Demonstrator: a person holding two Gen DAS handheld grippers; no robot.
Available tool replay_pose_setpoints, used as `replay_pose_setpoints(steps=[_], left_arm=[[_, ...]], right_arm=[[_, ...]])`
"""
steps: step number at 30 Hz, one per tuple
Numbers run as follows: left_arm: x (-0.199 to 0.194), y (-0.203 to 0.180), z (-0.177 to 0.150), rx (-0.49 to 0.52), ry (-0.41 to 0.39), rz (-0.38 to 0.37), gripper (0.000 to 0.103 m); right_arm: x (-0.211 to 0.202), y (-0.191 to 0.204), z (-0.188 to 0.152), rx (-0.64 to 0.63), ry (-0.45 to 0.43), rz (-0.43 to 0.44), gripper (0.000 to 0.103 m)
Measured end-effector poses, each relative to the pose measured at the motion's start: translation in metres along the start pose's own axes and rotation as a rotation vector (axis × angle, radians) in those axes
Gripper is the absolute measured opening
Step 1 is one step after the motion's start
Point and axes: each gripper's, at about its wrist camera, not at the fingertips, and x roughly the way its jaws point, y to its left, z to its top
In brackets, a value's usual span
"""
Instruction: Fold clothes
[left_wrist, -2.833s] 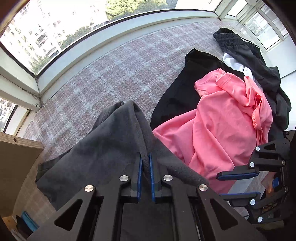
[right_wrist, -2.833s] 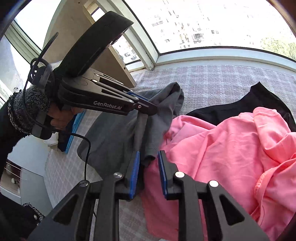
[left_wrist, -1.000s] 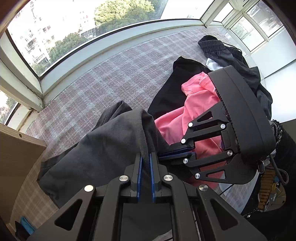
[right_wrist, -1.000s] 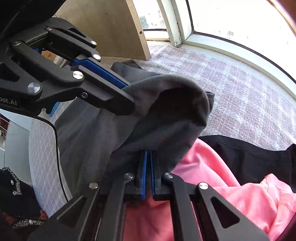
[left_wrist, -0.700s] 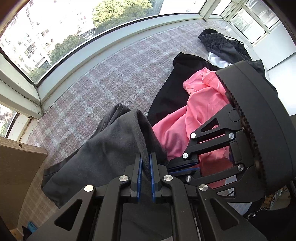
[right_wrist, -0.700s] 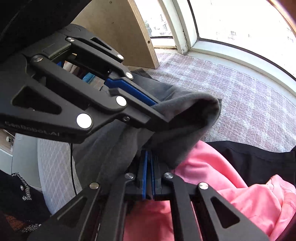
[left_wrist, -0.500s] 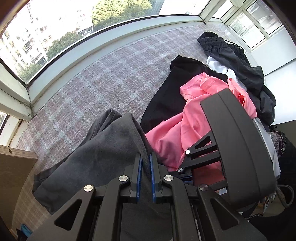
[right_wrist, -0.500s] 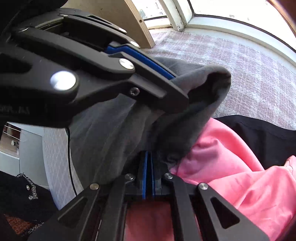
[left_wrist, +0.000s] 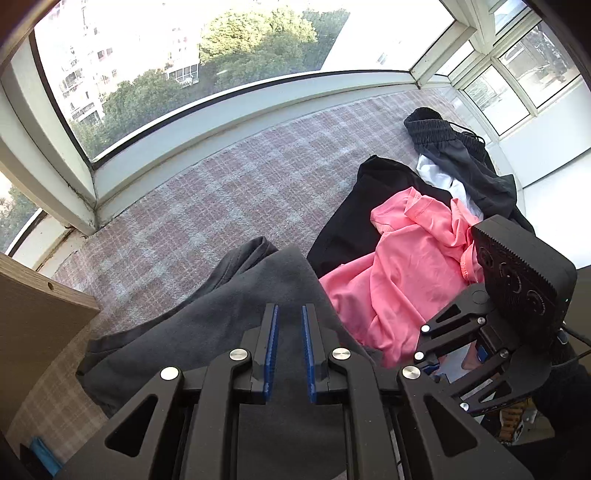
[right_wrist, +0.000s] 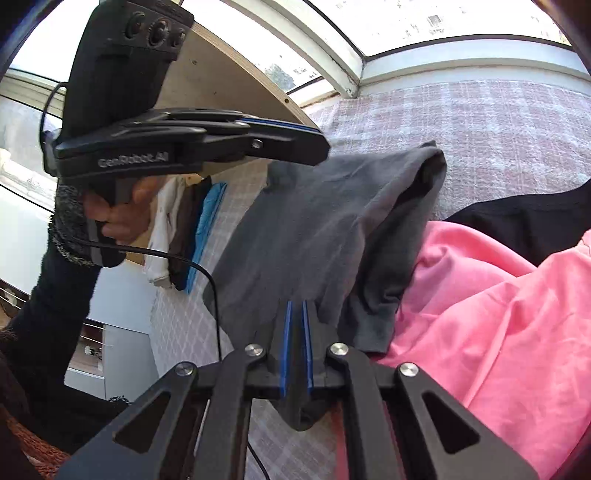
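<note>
Since half a second ago the left tool (left_wrist: 287, 347) has let go and now stands open above the grey garment (left_wrist: 207, 332). Right tool (right_wrist: 295, 345) is pinched on its edge, beside the pink shirt (right_wrist: 491, 314) on the checked desk (left_wrist: 229, 192).

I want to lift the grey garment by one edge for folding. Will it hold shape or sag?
Likely floppy: the grey garment drapes in soft folds and bunches where the right claw pinches it. Probably light, since that narrow pinch seems enough to hold its edge. It overlaps the pink shirt, so lifting may drag that along.
</note>
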Motion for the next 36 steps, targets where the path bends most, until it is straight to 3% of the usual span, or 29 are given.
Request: replay_pose_setpoints(steps=[2, 5, 7, 9, 10, 12, 15, 17, 19, 20, 23, 28, 32, 36], left_arm=[[-0.009, 0.017, -0.024, -0.023, -0.034, 0.01, 0.014], [0.004, 0.051, -0.075, -0.096, -0.024, 0.05, 0.014], [0.021, 0.077, -0.108, -0.168, -0.009, 0.081, 0.014], [0.027, 0.096, -0.134, -0.205, -0.061, 0.125, 0.009], [0.024, 0.104, -0.144, -0.238, -0.101, 0.113, 0.002], [0.015, 0.117, -0.157, -0.304, -0.155, 0.112, 0.002], [-0.003, 0.123, -0.159, -0.289, -0.214, 0.147, 0.002], [-0.014, 0.128, -0.153, -0.271, -0.251, 0.156, 0.02], [-0.021, 0.136, -0.142, -0.261, -0.268, 0.188, 0.034], [-0.023, 0.14, -0.138, -0.256, -0.273, 0.21, 0.034], [-0.02, 0.153, -0.128, -0.228, -0.253, 0.222, 0.044], [-0.003, 0.169, -0.113, -0.211, -0.19, 0.188, 0.044], [0.012, 0.171, -0.105, -0.205, -0.159, 0.169, 0.044], [0.023, 0.171, -0.101, -0.205, -0.141, 0.168, 0.049]], right_arm=[[0.011, -0.022, 0.002, 0.054, 0.024, -0.087, 0.002], [-0.007, -0.012, 0.004, 0.042, -0.019, -0.07, 0.009], [-0.02, -0.006, 0.006, 0.035, -0.049, -0.059, 0.02], [-0.015, -0.011, 0.024, 0.091, -0.099, -0.015, 0.022], [-0.007, -0.012, 0.033, 0.109, -0.076, -0.069, 0.022], [0.015, -0.014, 0.038, 0.065, 0.017, -0.207, 0.016], [0.0, 0.002, 0.046, 0.014, -0.03, -0.264, 0.019], [-0.008, 0.013, 0.053, -0.019, -0.094, -0.301, 0.022], [-0.012, 0.014, 0.059, -0.009, -0.104, -0.321, 0.036], [-0.016, 0.011, 0.06, 0.002, -0.103, -0.333, 0.044], [-0.024, -0.002, 0.06, 0.023, -0.09, -0.325, 0.044], [-0.032, -0.017, 0.064, 0.053, -0.062, -0.298, 0.044], [-0.024, -0.009, 0.073, -0.035, -0.018, -0.376, 0.044], [-0.022, -0.008, 0.08, -0.074, -0.01, -0.386, 0.045]])
